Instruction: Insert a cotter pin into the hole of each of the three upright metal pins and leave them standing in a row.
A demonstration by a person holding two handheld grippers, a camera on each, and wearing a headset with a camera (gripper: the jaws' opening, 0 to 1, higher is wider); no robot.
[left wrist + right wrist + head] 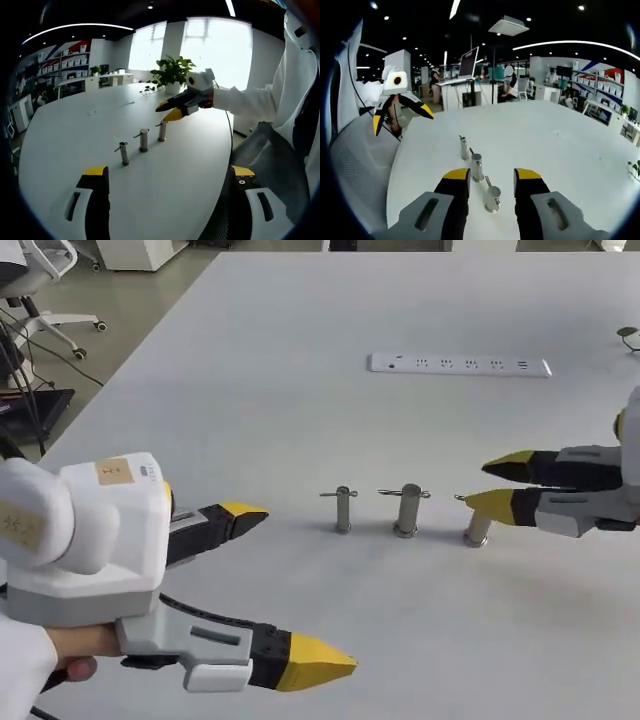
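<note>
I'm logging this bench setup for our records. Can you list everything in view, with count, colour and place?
metal pins: three, silver, upright in a row at mid-table
cotter pins: three, silver, one at the top of each pin
power strip: one, white, flat on the table beyond the pins
table: one, white, under everything
office chair: one, white, on the floor past the table's left edge
potted plant: one, green, at the table's far end in the left gripper view
left gripper: one, white and black with yellow tips, open, left of the row
right gripper: one, same colours, open, at the right-hand pin's top
hand: one, holding the left gripper
</note>
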